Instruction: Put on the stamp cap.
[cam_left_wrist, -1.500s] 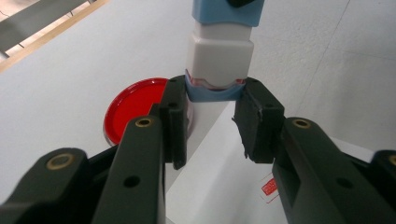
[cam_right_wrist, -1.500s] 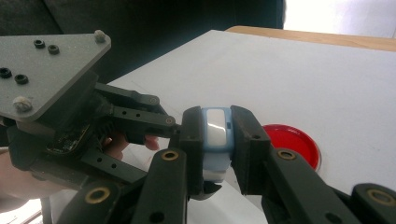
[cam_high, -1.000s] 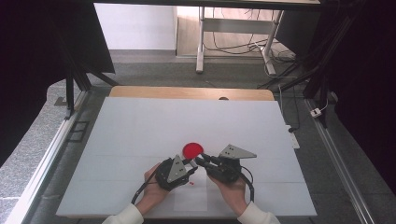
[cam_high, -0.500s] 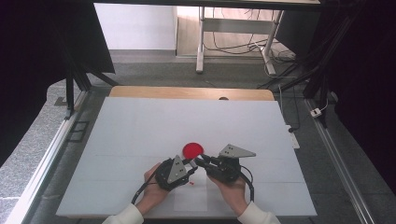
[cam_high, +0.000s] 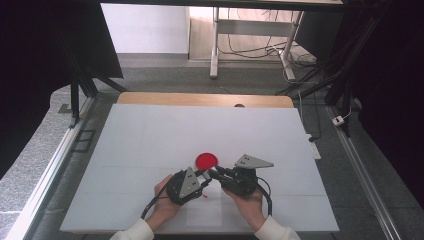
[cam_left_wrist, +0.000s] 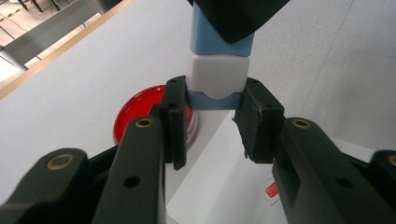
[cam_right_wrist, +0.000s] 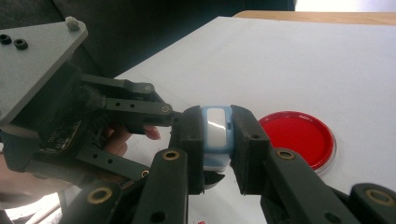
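- High view: a shallow red dish (cam_high: 206, 160) sits near the middle of the white table (cam_high: 150, 135), with nothing visible inside it.
- The table has a wooden far edge; beyond it lie grey floor, metal table legs and loose cables, with dark curtains at both sides.
- Just in front of the dish, at the table's near edge, a person's two hands bring the left gripper (cam_high: 202, 176) and the right gripper (cam_high: 212, 173) tip to tip; what they hold is too small to make out here.
- A small red mark (cam_high: 205, 196) shows on the white sheet below the grippers.
- Left gripper view: the left gripper (cam_left_wrist: 212, 116) is clenched on the lower end of a blue-and-white block (cam_left_wrist: 218, 77), its jaws pressing the pale blue base from both sides.
- The block has a white squared middle section and a pale blue upper part that runs up into the dark jaws of the other gripper.
- The red dish (cam_left_wrist: 140, 114) lies on the table just behind the left jaw, its rim clear-edged and its floor bare.
- Right gripper view: the right gripper (cam_right_wrist: 217, 140) grasps the same block (cam_right_wrist: 215, 133), here a rounded pale blue shell with a glossy white face, squeezed between both jaws.
- The left gripper (cam_right_wrist: 180, 116), with its grey plate, meets the block from the left.
- The red dish (cam_right_wrist: 299, 135) rests on the white surface just right of the jaws, apart from the block.
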